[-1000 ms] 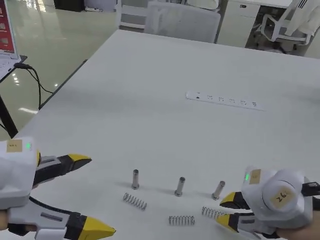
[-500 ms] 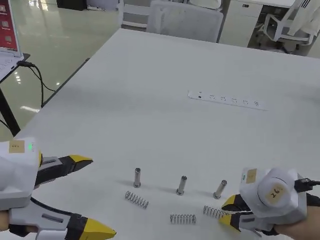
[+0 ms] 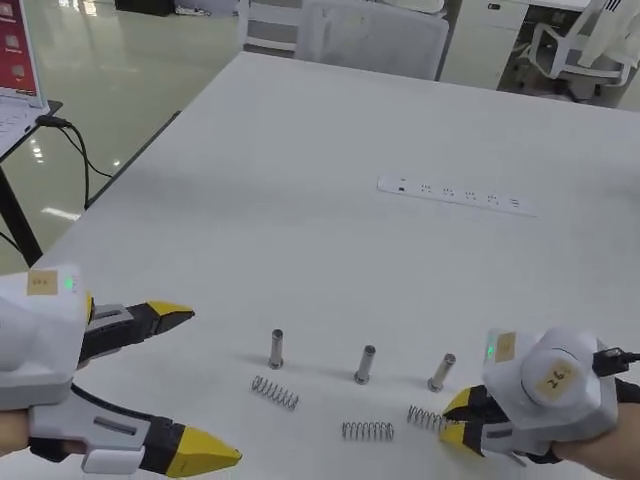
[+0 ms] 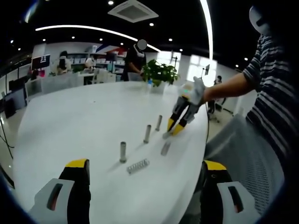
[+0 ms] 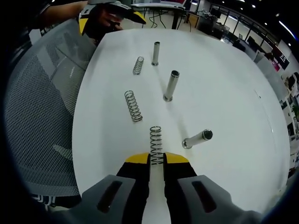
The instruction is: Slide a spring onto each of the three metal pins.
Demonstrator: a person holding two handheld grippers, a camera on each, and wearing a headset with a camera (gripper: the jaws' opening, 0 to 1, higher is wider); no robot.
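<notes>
Three short metal pins stand upright in a row near the table's front edge: left (image 3: 276,348), middle (image 3: 365,364), right (image 3: 441,372). In front of each lies a spring: left (image 3: 274,392), middle (image 3: 367,431), right (image 3: 426,417). My right gripper (image 3: 457,418) lies low on the table, shut on the near end of the right spring (image 5: 155,140), which pokes out from between its tips (image 5: 156,159). The right pin (image 5: 197,138) stands just beside it. My left gripper (image 3: 200,388) hovers wide open left of the pins with nothing in it (image 4: 145,165), facing the left pin (image 4: 123,151).
A white power strip (image 3: 455,196) lies mid-table, far behind the pins. The table's left edge (image 3: 130,165) drops to the floor, with a laptop (image 3: 15,70) and cable beyond. Office chairs (image 3: 365,40) stand at the far side. A mesh chair (image 5: 42,107) sits close to the front edge.
The right gripper's jaws have come together on the end of the right spring. The left gripper has edged slightly right and stays open.
</notes>
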